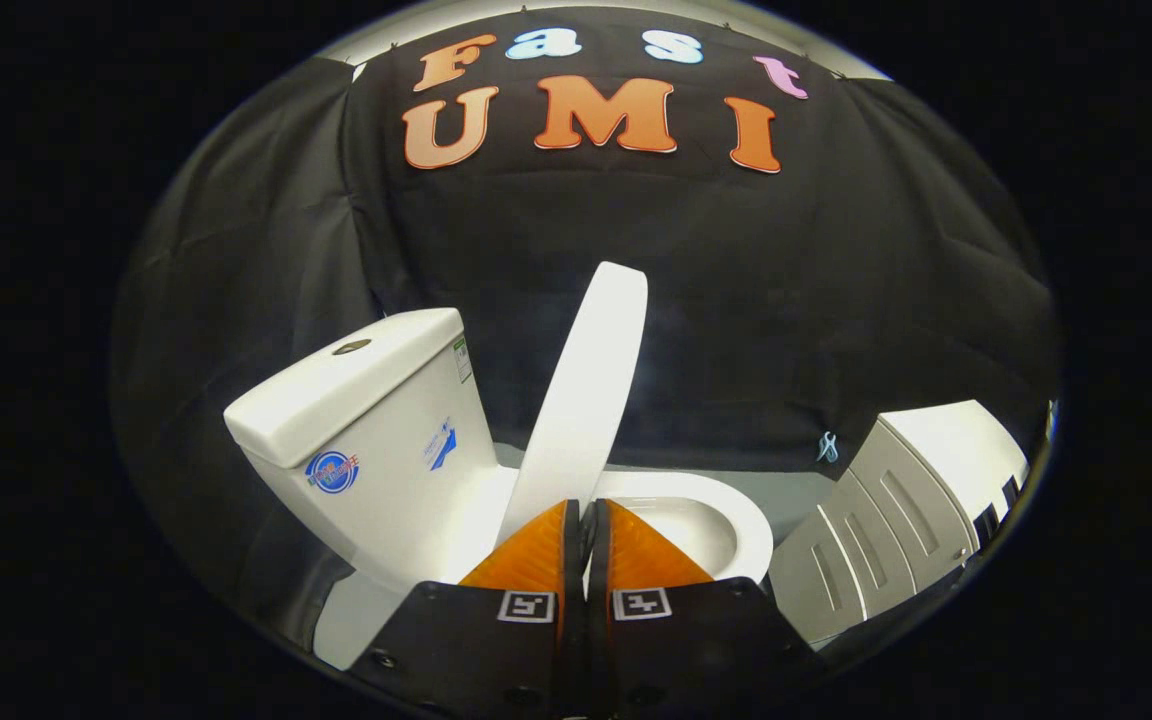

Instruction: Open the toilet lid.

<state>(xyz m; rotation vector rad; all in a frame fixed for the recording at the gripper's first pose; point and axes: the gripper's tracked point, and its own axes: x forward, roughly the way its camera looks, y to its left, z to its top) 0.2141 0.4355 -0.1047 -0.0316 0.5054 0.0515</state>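
Note:
The white toilet lid [586, 380] stands raised and nearly upright, leaning a little away from the tank [366, 420] on its left. The open bowl rim [741, 515] shows to the right, behind the fingers. My gripper [588, 508] sits at the lid's lower edge. Its two orange fingers [526, 560] are closed to a narrow slit, with a thin white sliver of the lid's rim between them. The lid's bottom part is hidden behind the fingers.
A white and grey ribbed cabinet [896, 510] stands close to the right of the bowl. The tank has a flush button [351, 347] on top. Grey floor [796, 490] runs between toilet and cabinet, and black cloth closes off the back.

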